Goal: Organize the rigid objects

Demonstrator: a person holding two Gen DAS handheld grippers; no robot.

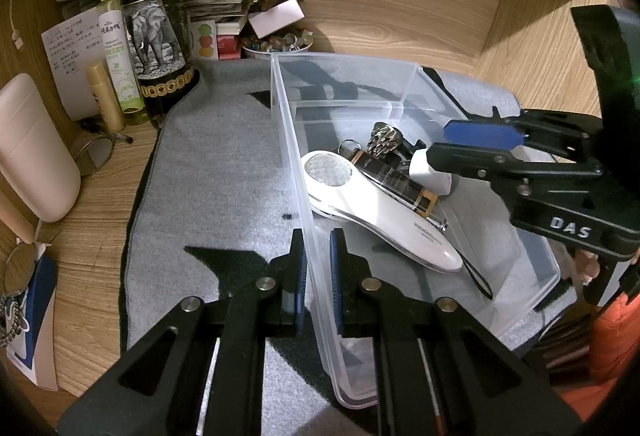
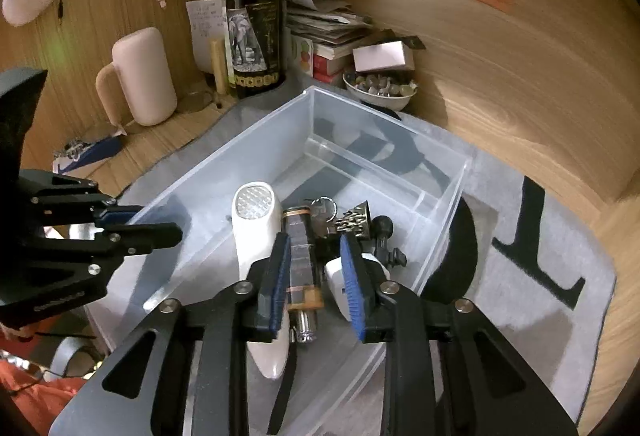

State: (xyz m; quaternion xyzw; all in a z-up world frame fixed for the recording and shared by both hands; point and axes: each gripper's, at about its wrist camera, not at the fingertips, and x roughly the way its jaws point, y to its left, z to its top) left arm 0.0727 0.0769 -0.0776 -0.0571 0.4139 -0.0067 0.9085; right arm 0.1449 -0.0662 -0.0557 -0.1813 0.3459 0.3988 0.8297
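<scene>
A clear plastic bin (image 1: 400, 84) (image 2: 280, 140) sits on a grey mat. Inside lie a white handheld magnifier (image 1: 372, 208) (image 2: 254, 220), a dark cylinder with gold bands (image 1: 400, 182) (image 2: 302, 268), a spiky metal piece (image 1: 384, 140) (image 2: 354, 222) and a small white item (image 1: 426, 172) (image 2: 334, 276). My left gripper (image 1: 318, 268) (image 2: 140, 224) is shut on the bin's near wall, one finger on each side. My right gripper (image 2: 316, 276) (image 1: 460, 140) is open and hangs over the bin's contents, holding nothing.
A dark wine bottle with an elephant label (image 1: 156, 32) (image 2: 256, 36), a spray bottle (image 1: 116, 44), a pink jug (image 1: 32, 152) (image 2: 140, 76), a bowl of beads (image 1: 276, 44) (image 2: 380, 88) and stacked papers (image 2: 328, 24) stand at the back against the wooden wall.
</scene>
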